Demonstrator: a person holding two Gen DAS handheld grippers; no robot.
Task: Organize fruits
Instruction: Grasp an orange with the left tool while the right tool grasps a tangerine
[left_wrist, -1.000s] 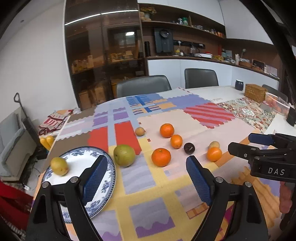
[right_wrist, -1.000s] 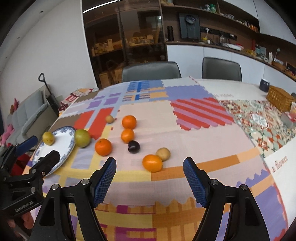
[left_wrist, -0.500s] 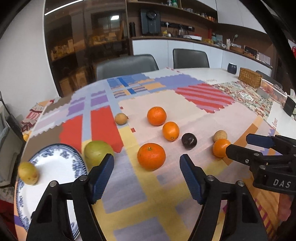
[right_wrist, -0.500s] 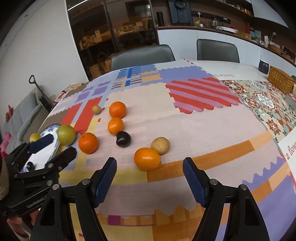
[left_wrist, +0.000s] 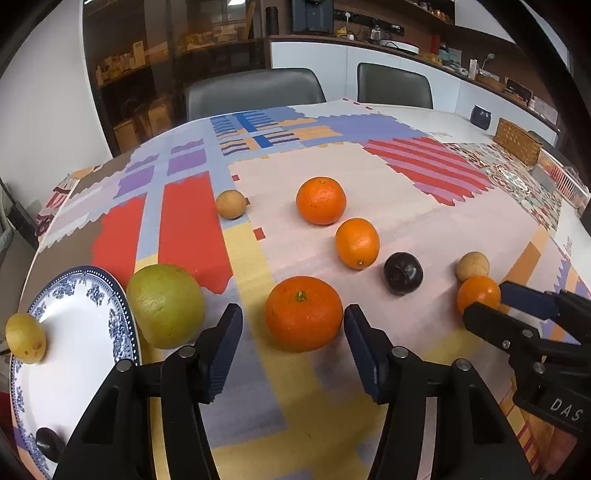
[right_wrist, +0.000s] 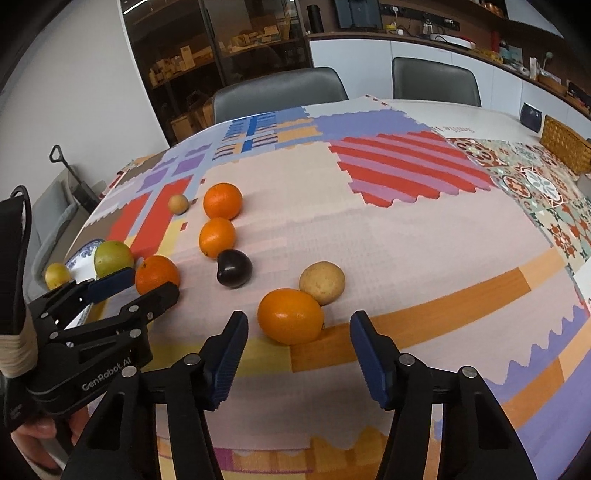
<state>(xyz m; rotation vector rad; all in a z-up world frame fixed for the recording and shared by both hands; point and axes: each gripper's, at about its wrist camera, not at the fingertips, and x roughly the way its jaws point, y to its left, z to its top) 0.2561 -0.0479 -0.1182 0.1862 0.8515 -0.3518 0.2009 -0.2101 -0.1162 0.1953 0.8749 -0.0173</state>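
Both tools have dropped closer to the tabletop (left_wrist: 369, 166), jaws just narrowing. The left tool (left_wrist: 293, 349) brackets the big orange (left_wrist: 303, 313) at 12 o'clock, right pad touching. The right tool (right_wrist: 299, 354) flanks the small orange (right_wrist: 290, 316), untouched.

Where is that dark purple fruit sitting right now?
In the left wrist view the dark plum lies on the tablecloth, right of centre, between an oval orange and a small tan fruit.
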